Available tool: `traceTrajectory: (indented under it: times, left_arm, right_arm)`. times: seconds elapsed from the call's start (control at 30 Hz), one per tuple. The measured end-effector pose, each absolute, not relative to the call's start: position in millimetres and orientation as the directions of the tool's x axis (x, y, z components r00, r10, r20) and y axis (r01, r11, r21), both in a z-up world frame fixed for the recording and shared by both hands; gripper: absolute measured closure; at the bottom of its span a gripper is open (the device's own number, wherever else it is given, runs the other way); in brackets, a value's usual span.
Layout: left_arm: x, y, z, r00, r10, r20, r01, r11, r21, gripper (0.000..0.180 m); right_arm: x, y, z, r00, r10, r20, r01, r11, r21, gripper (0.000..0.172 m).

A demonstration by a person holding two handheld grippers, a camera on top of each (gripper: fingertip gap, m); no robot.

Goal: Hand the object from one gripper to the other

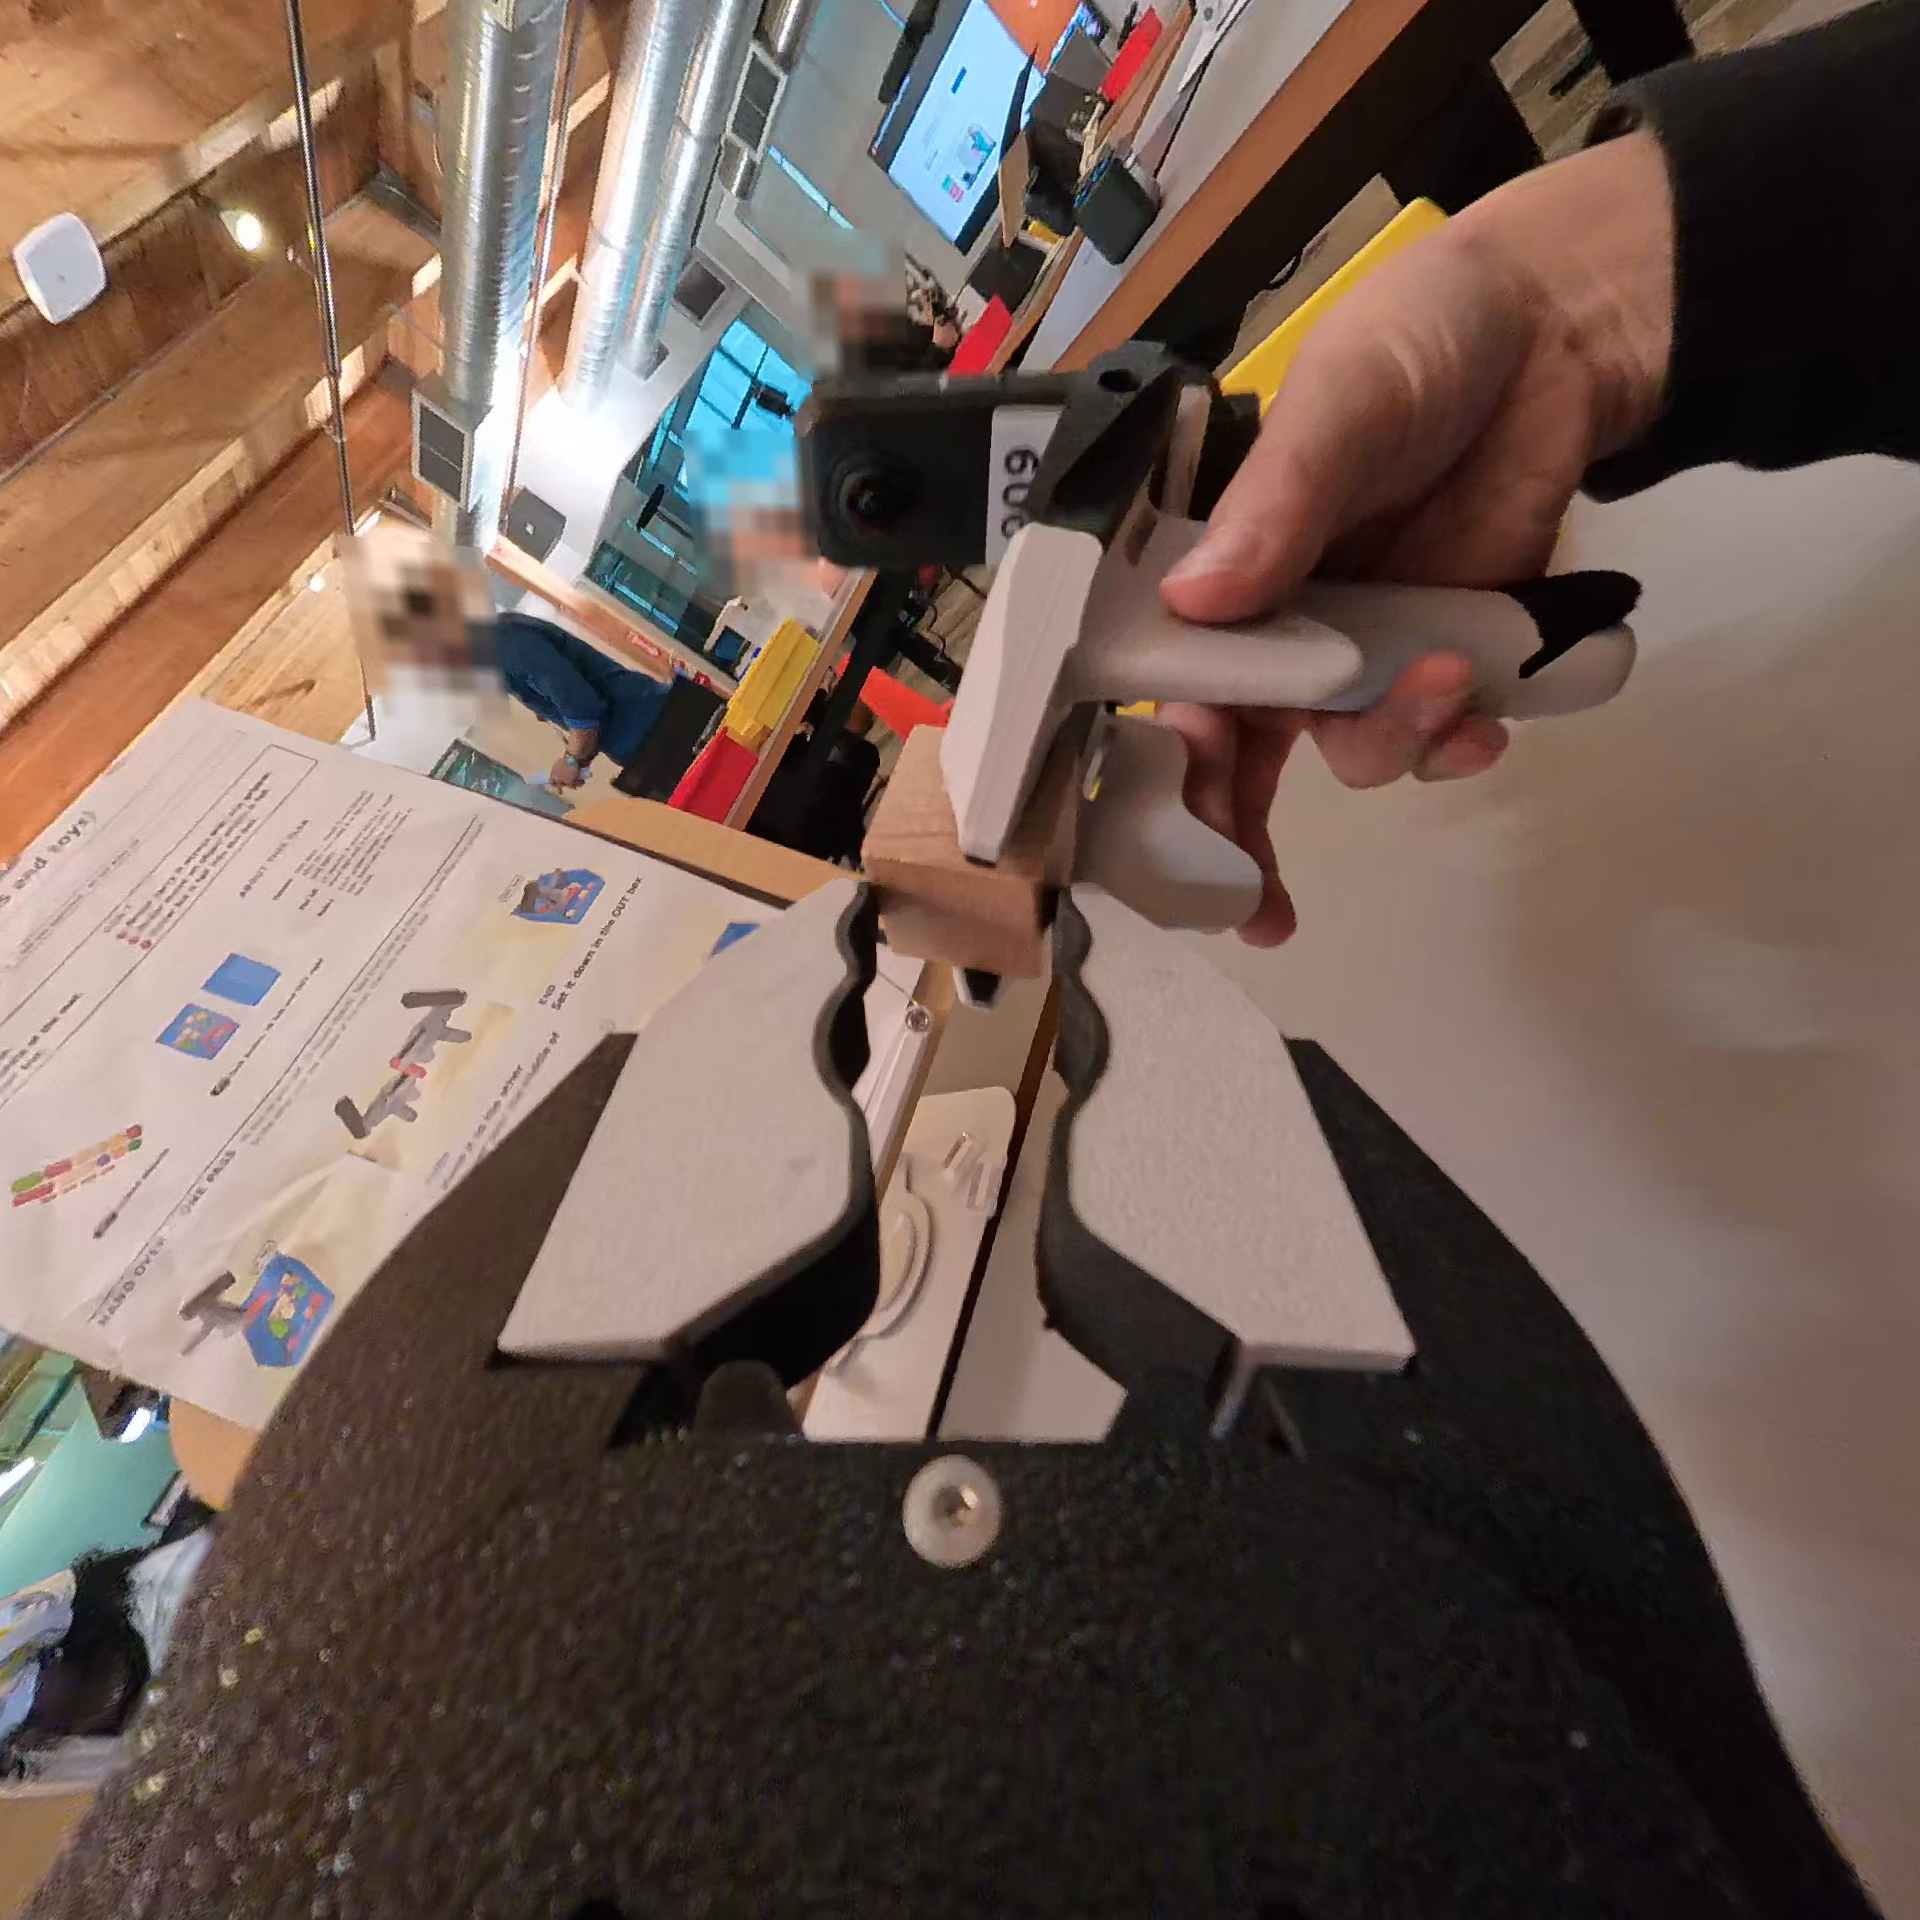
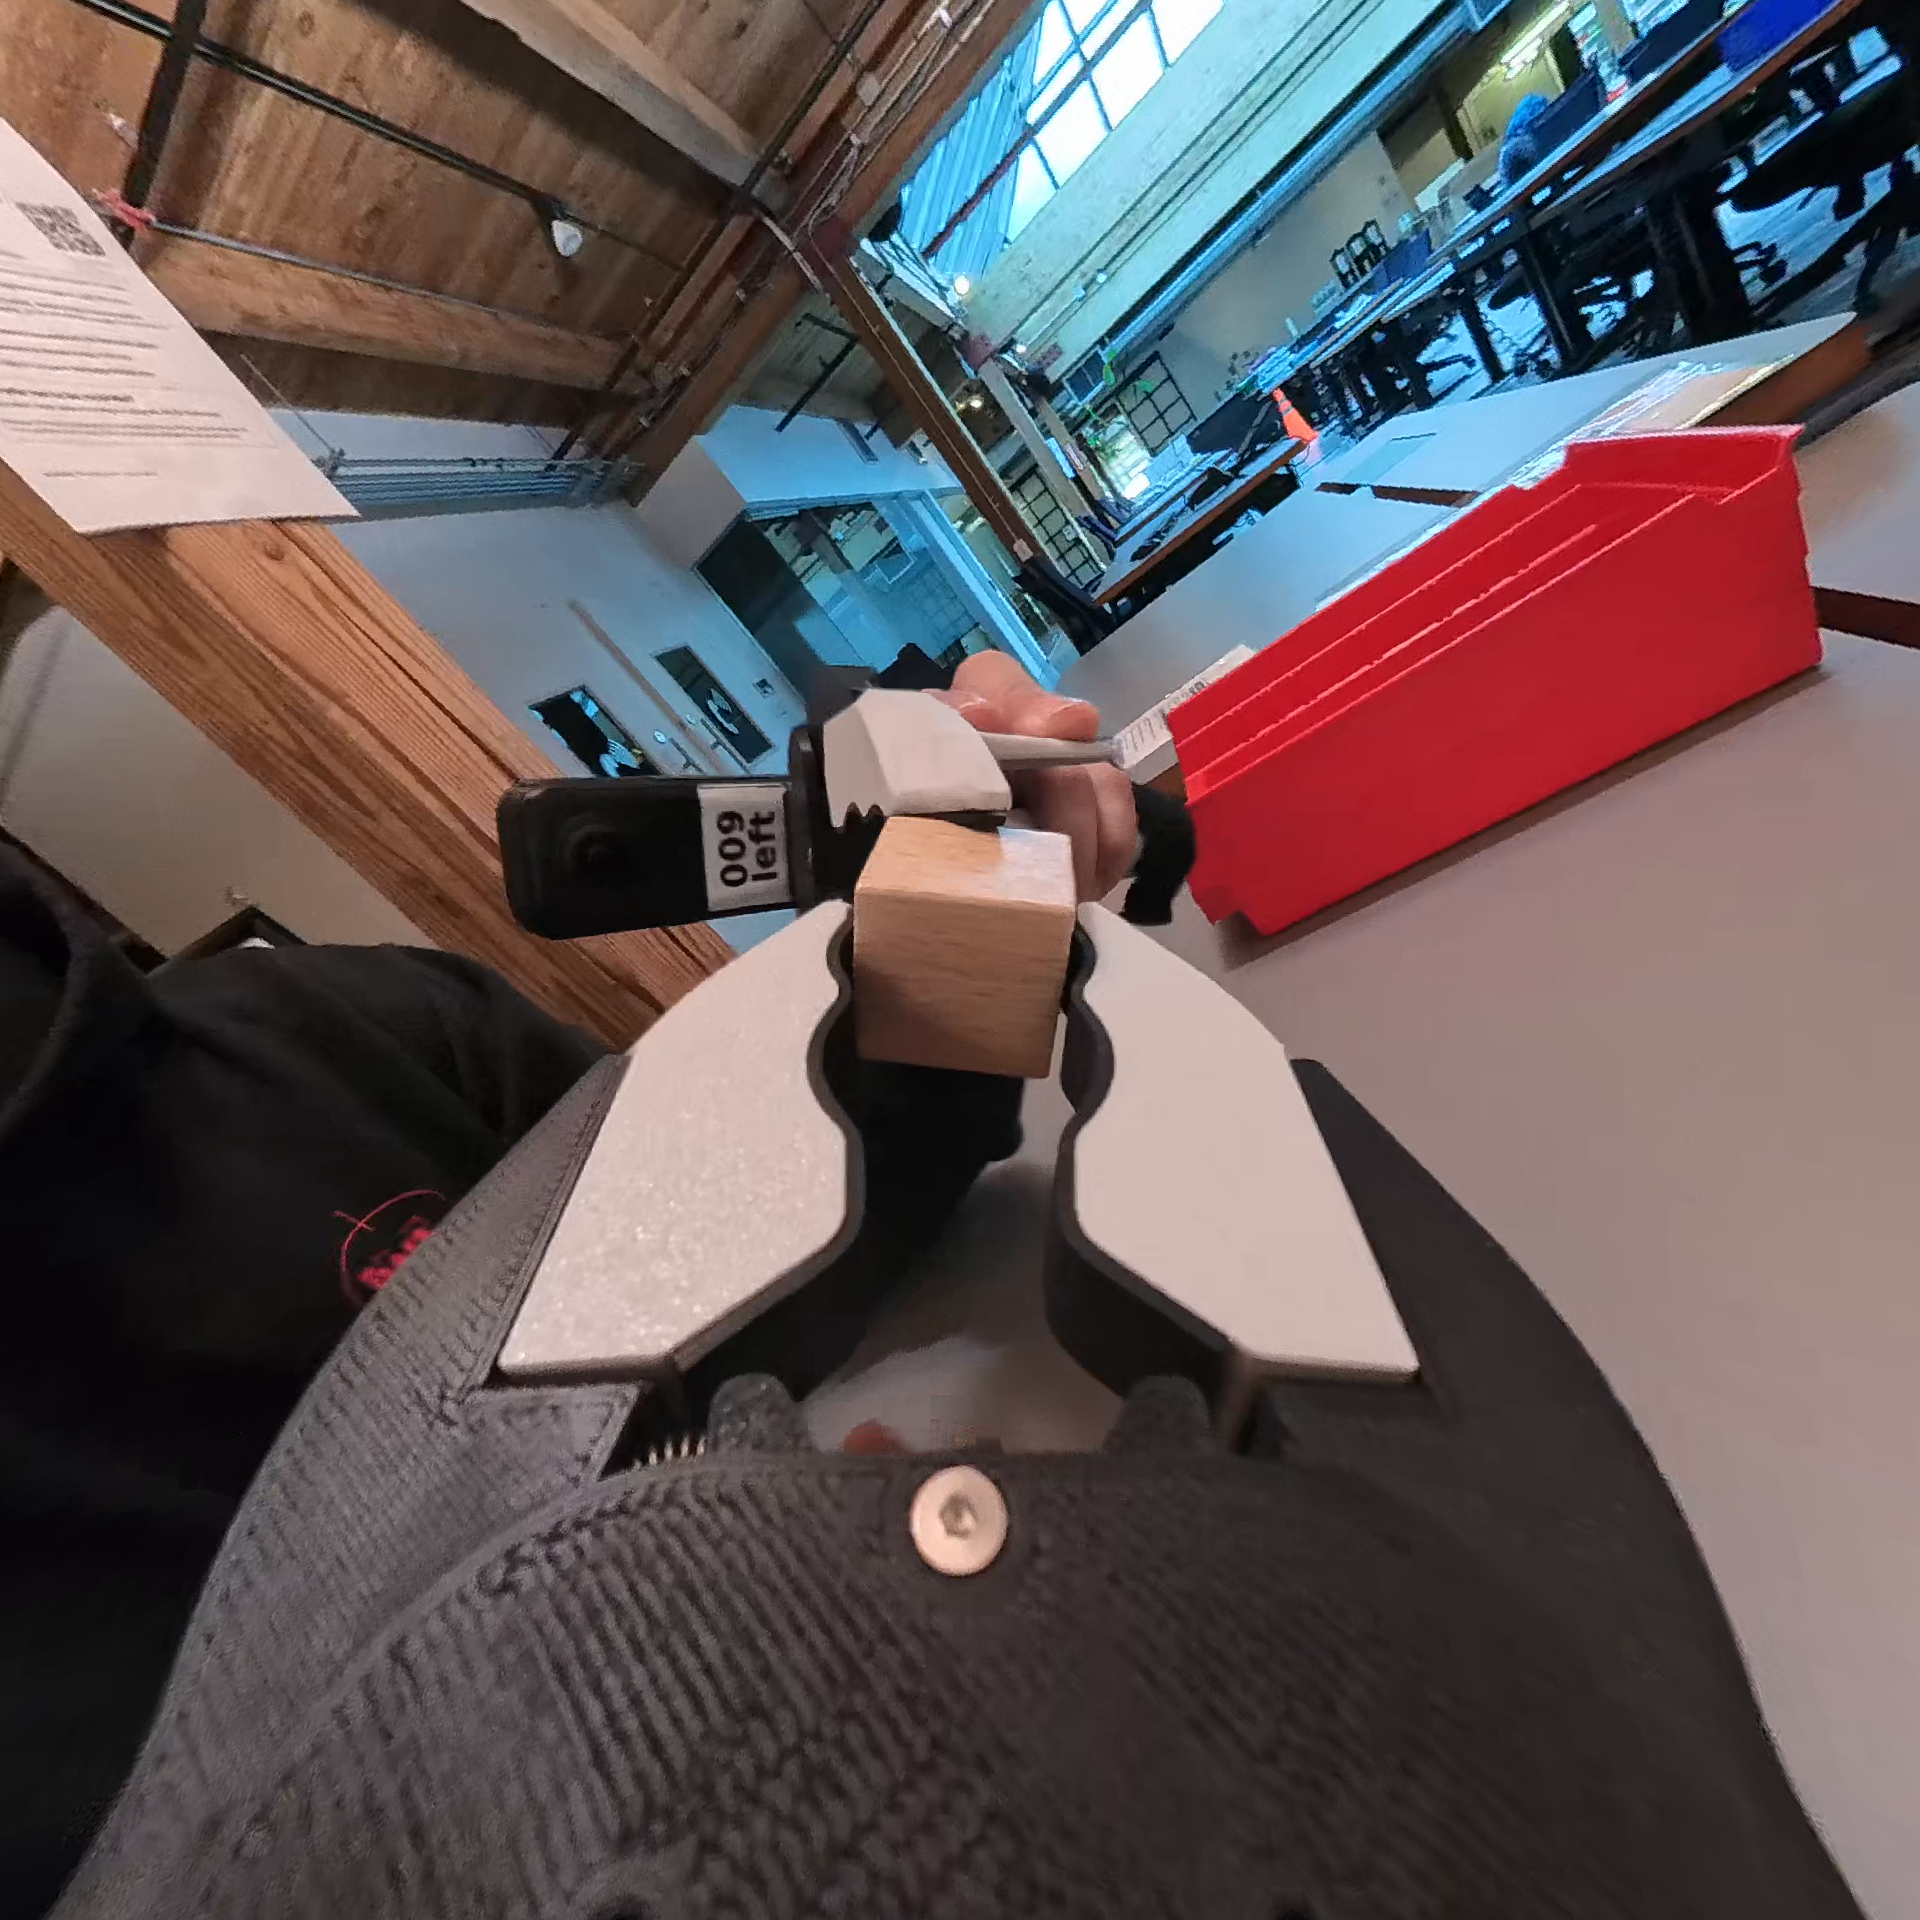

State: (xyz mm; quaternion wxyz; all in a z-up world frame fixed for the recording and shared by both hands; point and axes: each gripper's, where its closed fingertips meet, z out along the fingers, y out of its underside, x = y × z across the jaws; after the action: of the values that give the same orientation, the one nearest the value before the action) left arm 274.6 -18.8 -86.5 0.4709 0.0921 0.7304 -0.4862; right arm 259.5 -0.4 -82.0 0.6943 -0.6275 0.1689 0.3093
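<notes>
I see both grippers pinching the wooden cube (image 2: 961,961) above the bench (image 2: 1558,1039): right gripper (image 2: 961,966) fingers clamp its sides, left gripper (image 1: 961,925) fingers grip it at twelve o'clock.

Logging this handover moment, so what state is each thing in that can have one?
Wooden block: off the table, between both grippers.
Right gripper: shut on the block's sides.
Left gripper: shut on the block.
Red bin: on the table, upright; inside hidden.

Left gripper (image 1: 961,914) and right gripper (image 2: 961,971) meet tip to tip, both clamped on same block (image 2: 961,977)
</notes>
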Motion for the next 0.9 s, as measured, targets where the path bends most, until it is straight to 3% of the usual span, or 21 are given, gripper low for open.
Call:
traceTrajectory:
  times: [0.03,0.13,0.2,0.33,0.4,0.5,0.57,0.73,0.9]
  left_arm:
    - [277,-18,-88,-0.544,-0.333,-0.770,0.577,0.518,-0.632,0.149]
    - [279,-17,-80,-0.552,-0.424,-0.718,0.555,0.456,-0.696,0.146]
    - [280,-15,-71,-0.581,-0.484,-0.655,0.534,0.380,-0.755,0.133]
    - [289,-6,-69,-0.617,-0.548,-0.565,0.459,0.333,-0.824,0.131]
    - [295,-3,-75,-0.607,-0.556,-0.568,0.440,0.359,-0.823,0.131]
    - [304,0,-87,-0.600,-0.551,-0.580,0.398,0.423,-0.814,0.131]
    - [307,2,-93,-0.602,-0.546,-0.582,0.379,0.447,-0.810,0.132]
    - [314,2,-107,-0.632,-0.545,-0.552,0.336,0.449,-0.828,0.134]
    - [321,5,-121,-0.638,-0.541,-0.548,0.299,0.482,-0.824,0.134]
  right_arm:
    - [263,0,-84,0.770,0.183,-0.611,-0.624,0.021,-0.781,0.136]
    - [270,-3,-83,0.827,0.106,-0.552,-0.558,0.037,-0.829,0.136]
    - [283,-18,-77,0.847,0.029,-0.531,-0.532,0.078,-0.843,0.136]
    - [335,-91,-67,0.834,-0.358,-0.420,-0.382,0.175,-0.907,0.136]
    - [366,-155,-70,0.698,-0.634,-0.334,-0.289,0.177,-0.941,0.136]
    - [397,-266,-100,0.338,-0.933,-0.121,-0.283,0.021,-0.959,0.136]
    - [412,-318,-120,0.187,-0.982,0.021,-0.334,-0.083,-0.939,0.136]
    - [447,-371,-189,0.147,-0.972,0.183,-0.550,-0.234,-0.802,0.136]
    - [451,-390,-208,0.083,-0.958,0.275,-0.601,-0.268,-0.753,0.136]
